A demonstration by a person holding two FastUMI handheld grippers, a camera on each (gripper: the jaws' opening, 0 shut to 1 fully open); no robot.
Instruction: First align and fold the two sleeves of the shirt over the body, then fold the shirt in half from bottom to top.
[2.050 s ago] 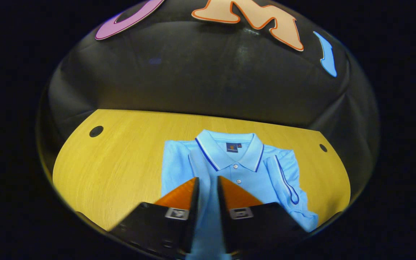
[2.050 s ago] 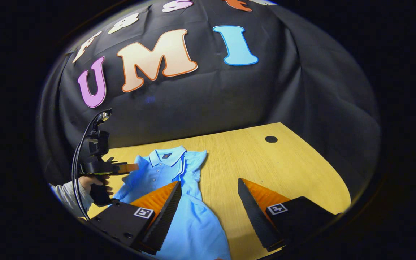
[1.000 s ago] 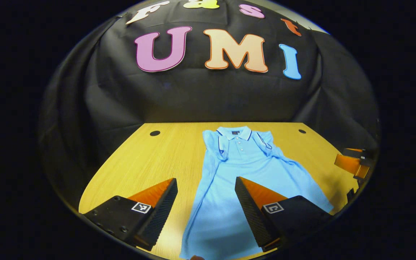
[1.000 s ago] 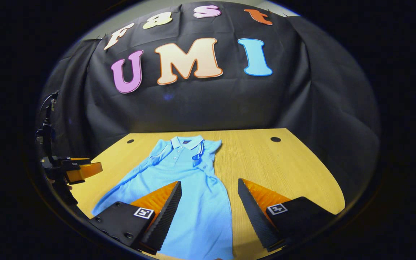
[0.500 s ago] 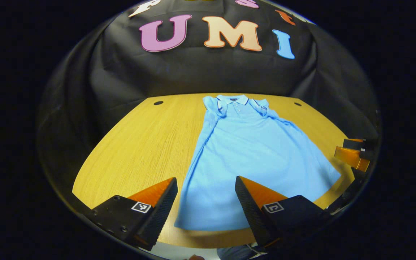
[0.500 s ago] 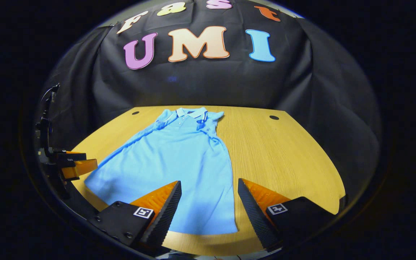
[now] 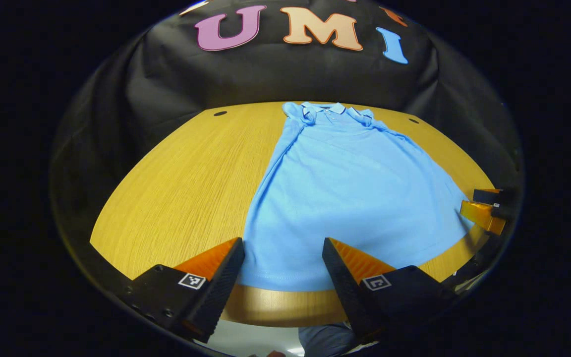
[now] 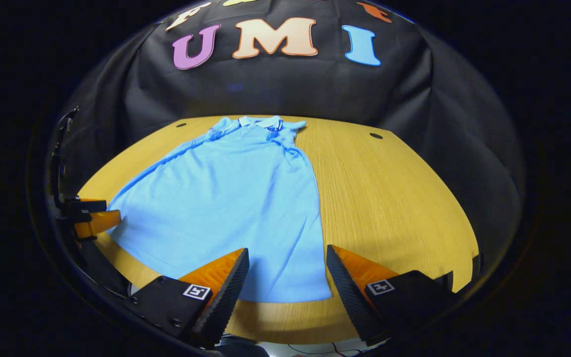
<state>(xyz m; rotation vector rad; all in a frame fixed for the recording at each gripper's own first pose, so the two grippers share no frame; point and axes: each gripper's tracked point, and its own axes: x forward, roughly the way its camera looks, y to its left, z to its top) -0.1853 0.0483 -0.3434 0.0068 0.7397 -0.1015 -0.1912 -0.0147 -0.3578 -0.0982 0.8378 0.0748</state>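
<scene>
1. The light blue shirt [image 7: 350, 193] lies flat on the wooden table [image 7: 186, 188], collar at the far end, hem near the front edge.
2. Both short sleeves [image 7: 299, 115] are folded in over the body beside the collar.
3. The left gripper [image 7: 283, 258] is spread wide, holding nothing, its fingers above the hem's left part.
4. The right gripper [image 8: 288, 265] is also wide and empty, over the hem's right corner [image 8: 322, 292].

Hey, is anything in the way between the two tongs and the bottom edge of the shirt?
Nothing visible. The left tongs and right tongs hang open over the bottom edge of the shirt, with just bare table around it.
</scene>
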